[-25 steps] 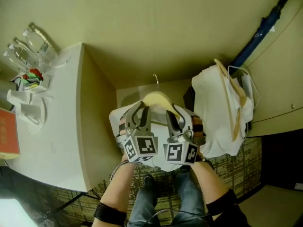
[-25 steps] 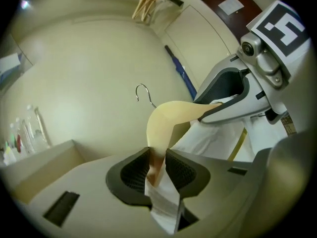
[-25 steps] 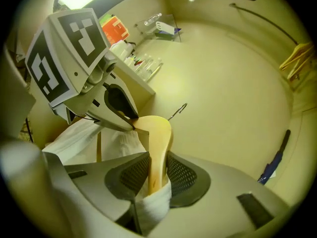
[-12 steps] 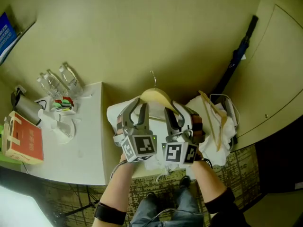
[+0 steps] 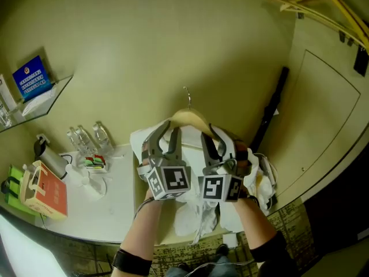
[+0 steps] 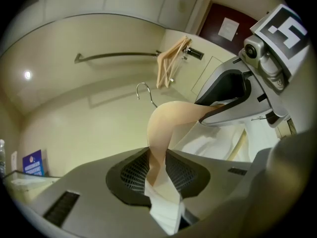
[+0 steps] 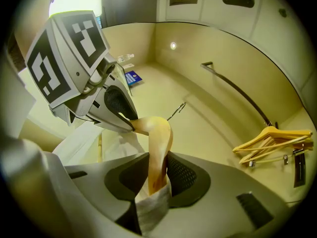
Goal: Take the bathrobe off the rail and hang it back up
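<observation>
Holding the wooden hanger by its two shoulders, both claws sit at lower centre of the head view. The left claw has its jaws closed part-way on the arm at frame left, with white cloth pinched alongside. The right claw grips the opposite arm the same way, as each gripper view confirms. The bathrobe is draped on this hanger and falls between the person's forearms, beside the desk at lower left. Beyond, the hanger's metal hook stands free against the wall, touching nothing. The rail lies farther off, upper right in the right gripper view, carrying only bare hangers. Assessment: removal is complete, the robe is off the rail and held in mid-air, and hooking it back on is not yet done.
</observation>
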Demonstrator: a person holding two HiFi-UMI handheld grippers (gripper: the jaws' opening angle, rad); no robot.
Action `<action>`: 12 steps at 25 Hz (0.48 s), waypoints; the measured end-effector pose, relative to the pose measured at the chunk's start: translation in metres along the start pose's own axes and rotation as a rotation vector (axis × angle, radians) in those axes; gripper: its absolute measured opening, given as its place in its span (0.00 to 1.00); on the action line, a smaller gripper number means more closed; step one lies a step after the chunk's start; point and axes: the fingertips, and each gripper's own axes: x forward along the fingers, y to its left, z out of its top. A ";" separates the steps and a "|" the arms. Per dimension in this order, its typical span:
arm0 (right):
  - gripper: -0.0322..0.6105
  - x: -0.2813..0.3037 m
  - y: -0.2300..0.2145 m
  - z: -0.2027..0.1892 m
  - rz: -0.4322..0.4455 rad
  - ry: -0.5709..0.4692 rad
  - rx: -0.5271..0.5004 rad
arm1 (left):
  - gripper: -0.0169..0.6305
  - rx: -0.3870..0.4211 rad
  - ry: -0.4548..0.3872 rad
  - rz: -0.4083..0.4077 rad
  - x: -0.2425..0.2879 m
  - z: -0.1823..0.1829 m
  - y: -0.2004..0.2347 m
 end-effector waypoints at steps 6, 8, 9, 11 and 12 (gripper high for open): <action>0.25 0.003 -0.079 0.050 -0.034 -0.048 -0.006 | 0.18 0.031 -0.094 0.044 0.008 0.090 0.048; 0.25 0.002 -0.108 0.067 -0.059 -0.065 -0.008 | 0.18 0.025 -0.119 0.063 0.008 0.123 0.065; 0.25 0.002 -0.122 0.076 -0.072 -0.077 -0.009 | 0.18 0.021 -0.131 0.073 0.008 0.139 0.074; 0.25 0.005 -0.144 0.094 -0.083 -0.101 -0.012 | 0.18 0.023 -0.153 0.088 0.008 0.165 0.091; 0.25 0.006 -0.154 0.102 -0.086 -0.108 -0.017 | 0.18 0.025 -0.165 0.094 0.008 0.177 0.100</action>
